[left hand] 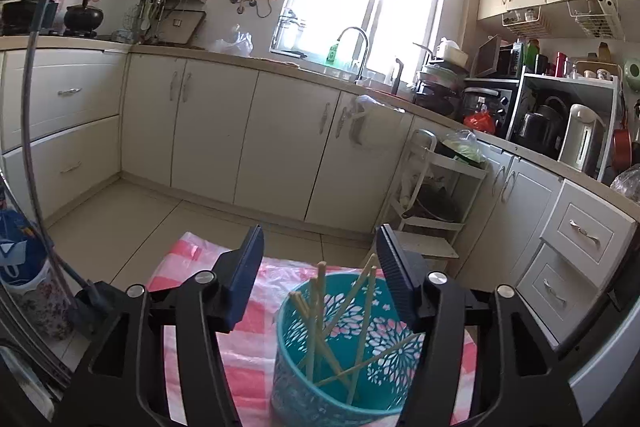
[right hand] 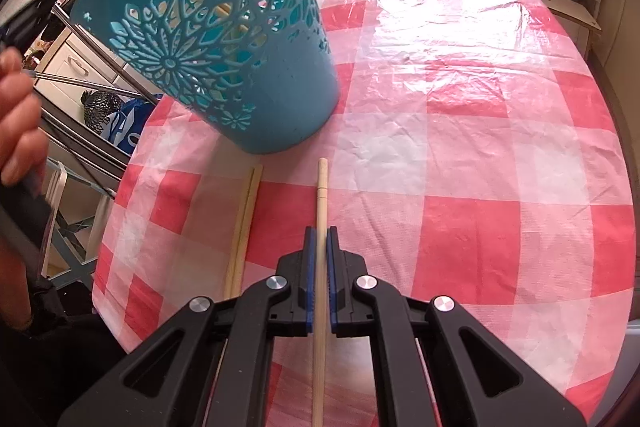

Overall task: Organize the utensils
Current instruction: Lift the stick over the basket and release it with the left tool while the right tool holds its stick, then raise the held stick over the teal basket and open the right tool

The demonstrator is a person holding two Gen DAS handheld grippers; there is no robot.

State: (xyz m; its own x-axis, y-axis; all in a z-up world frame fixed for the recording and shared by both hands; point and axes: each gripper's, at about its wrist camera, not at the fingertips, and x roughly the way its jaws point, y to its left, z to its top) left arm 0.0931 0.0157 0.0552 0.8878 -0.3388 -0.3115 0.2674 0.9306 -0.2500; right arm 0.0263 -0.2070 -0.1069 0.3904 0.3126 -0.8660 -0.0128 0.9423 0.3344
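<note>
Chopsticks are the things to be put in order, and one chopstick (right hand: 321, 211) is clamped now between the narrow fingers of the right gripper (right hand: 320, 239), with its free end pointing toward the holder (right hand: 224, 39). This chopstick is above the worktop (right hand: 460, 147), which has a red and white checked cover. Just to the left of it, a pair (right hand: 244, 223) of chopsticks lies flat on the cover, side by side and touching each other, near the base of the holder. The teal holder stands a little beyond, and from this view it looks tilted, though the lens may cause that. The left gripper (left hand: 320, 267) has its fingers wide, with nothing pressed between them, and it hovers over the open top of the holder (left hand: 344, 339). Inside, several chopsticks (left hand: 316, 323) are leaning at different angles. So I judge the task is well along but not finished: several are already in, one is gripped and not yet dropped in, and two more wait on the worktop. No other utensils are visible on the cover.
</note>
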